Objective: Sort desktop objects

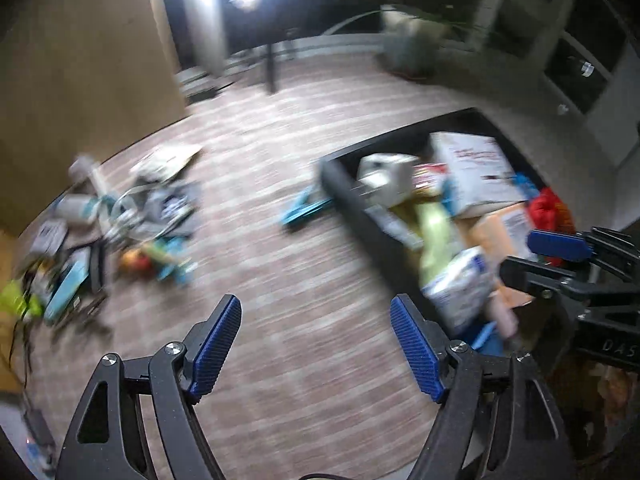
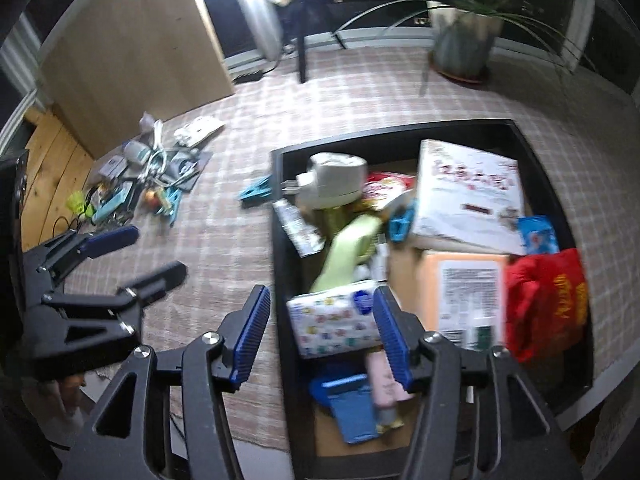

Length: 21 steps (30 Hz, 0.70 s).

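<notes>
A black tray (image 2: 276, 200) on the checked cloth is crammed with items: a white box with red print (image 2: 468, 192), a red bag (image 2: 544, 300), an orange packet (image 2: 460, 292), a pale green pouch (image 2: 348, 248) and a patterned tissue pack (image 2: 332, 320). My right gripper (image 2: 320, 300) hangs open over the tray's near left corner. The tissue pack lies below, between its pads, and the left pad stands clear of it. My left gripper (image 1: 316, 308) is open over bare cloth left of the tray (image 1: 344, 196), with nothing in it. Each gripper also shows in the other's view: the right gripper (image 1: 520, 254) and the left gripper (image 2: 160, 250).
A heap of small clutter (image 2: 148, 176) lies at the cloth's far left, blurred in the left wrist view (image 1: 120, 216). A blue clip (image 2: 256, 192) rests by the tray's outer left wall. A potted plant (image 2: 464, 44) stands at the back, with a wooden panel (image 2: 132, 52) at the left.
</notes>
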Tool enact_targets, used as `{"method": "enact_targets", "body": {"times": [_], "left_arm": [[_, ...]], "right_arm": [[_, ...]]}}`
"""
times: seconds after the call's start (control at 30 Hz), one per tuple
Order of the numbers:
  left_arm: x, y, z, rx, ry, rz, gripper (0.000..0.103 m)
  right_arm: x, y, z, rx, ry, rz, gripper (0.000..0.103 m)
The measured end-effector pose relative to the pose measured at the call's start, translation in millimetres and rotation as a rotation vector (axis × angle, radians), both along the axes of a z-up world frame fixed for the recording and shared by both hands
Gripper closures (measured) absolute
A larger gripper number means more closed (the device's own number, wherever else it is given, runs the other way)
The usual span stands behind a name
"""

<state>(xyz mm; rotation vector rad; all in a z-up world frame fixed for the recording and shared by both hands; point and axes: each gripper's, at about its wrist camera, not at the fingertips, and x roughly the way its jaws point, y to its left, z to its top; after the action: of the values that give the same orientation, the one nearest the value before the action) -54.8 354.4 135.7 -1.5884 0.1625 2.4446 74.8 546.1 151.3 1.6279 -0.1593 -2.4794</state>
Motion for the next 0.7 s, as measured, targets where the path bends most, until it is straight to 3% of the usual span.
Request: {"method": "enact_targets", "body": {"times": [0.37,0.7], "left_arm": [[28,-114,-23,-0.003,-0.050,0.210,0.028],[60,-181,-15,0.057,-0.014,0.323,0.027]], "right_arm": [[9,-73,-16,-0.014,0.002,0.071,0.050],[11,-134,-10,-0.025,0.048,0.133,0.050]]}}
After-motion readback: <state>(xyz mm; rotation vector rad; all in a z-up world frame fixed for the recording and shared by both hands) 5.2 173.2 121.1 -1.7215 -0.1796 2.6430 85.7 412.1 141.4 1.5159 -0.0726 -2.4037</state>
